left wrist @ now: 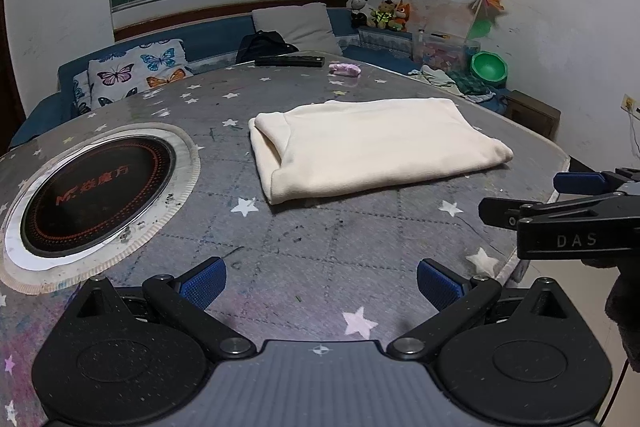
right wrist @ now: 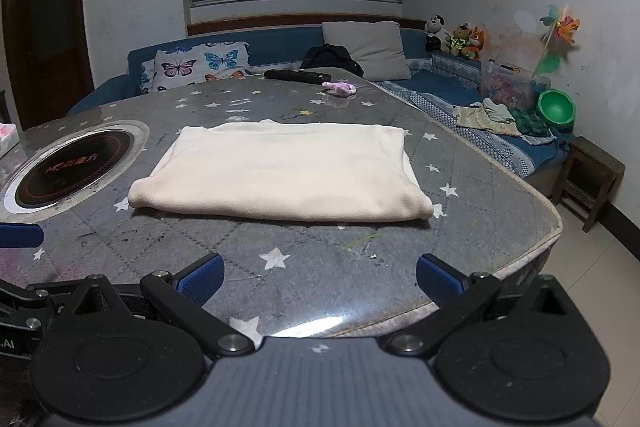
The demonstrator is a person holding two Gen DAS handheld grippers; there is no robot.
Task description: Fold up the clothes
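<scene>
Cream garment (right wrist: 280,171) lying folded mid-desk (right wrist: 460,251), clear of both grippers. Left gripper (left wrist: 322,285) and right gripper (right wrist: 320,281) fingers spread, empty. Soft, light, limp; likely best pinched at near corners.

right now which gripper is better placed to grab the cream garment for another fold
Right gripper, probably: the cream garment lies straight ahead of its open fingers, while it sits off to the right of the left gripper.

Dim indoor light, glare on table (right wrist: 316,327), fisheye-bent edges.
</scene>
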